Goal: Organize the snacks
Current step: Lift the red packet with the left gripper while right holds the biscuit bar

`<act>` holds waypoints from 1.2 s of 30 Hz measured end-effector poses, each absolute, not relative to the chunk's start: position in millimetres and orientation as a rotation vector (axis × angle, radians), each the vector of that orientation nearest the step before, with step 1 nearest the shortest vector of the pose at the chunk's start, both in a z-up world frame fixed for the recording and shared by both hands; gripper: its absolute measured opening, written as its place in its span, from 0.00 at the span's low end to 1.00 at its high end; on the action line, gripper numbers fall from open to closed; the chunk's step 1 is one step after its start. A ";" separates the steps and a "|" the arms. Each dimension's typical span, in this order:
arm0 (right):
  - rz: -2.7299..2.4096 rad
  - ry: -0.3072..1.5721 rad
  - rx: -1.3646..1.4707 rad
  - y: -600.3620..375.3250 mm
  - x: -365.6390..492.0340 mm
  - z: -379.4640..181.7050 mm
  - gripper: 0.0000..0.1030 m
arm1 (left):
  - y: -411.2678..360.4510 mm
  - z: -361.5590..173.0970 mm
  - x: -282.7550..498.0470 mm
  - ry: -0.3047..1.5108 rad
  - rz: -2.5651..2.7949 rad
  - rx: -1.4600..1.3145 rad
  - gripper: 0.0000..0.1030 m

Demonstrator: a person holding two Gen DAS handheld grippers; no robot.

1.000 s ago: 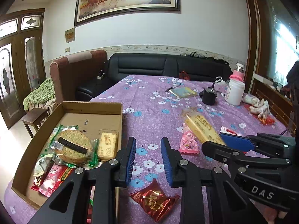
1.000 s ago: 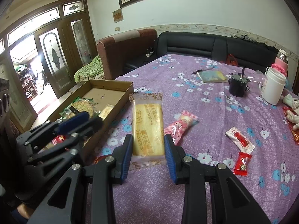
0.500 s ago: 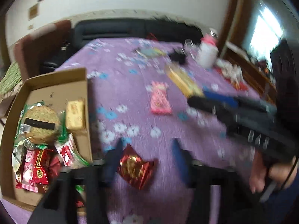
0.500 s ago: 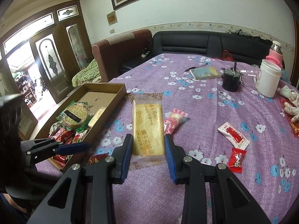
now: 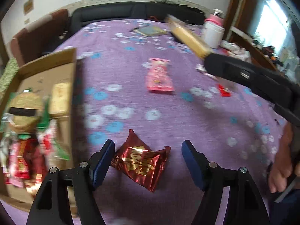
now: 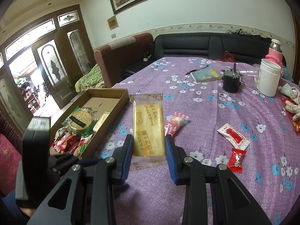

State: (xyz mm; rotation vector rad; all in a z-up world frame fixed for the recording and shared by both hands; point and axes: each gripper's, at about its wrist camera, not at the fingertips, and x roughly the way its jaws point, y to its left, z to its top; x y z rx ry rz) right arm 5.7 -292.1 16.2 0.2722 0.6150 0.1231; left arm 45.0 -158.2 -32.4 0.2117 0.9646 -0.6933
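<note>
Red foil snack packet (image 5: 141, 160) lay on the purple floral table (image 5: 168, 103) between the opening jaws of the left tool (image 5: 148, 155), untouched, right tool (image 6: 149, 151) clamped a yellow biscuit pack (image 6: 148, 127) above the table, cardboard box (image 6: 112, 110) of snacks to the left

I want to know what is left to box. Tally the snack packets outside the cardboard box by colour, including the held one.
Yellow biscuit pack, held in the right gripper: 1
Pink packet: 1
White-and-red sachet: 1
Red candy: 1
Dark red foil packet: 1
Total: 5
The red item at the far edge is unclear and not counted.
</note>
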 end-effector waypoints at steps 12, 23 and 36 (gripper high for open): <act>0.102 0.613 0.283 -302.5 5.3 15.3 0.32 | -150.1 -35.2 33.3 0.945 -0.651 0.257 0.75; 0.112 0.623 0.280 -297.6 6.4 13.3 0.32 | -153.4 -33.2 25.1 0.846 -0.581 0.279 0.47; 0.146 0.636 0.256 -283.5 8.6 10.9 0.32 | -133.7 -0.2 24.4 0.684 -0.483 0.252 0.47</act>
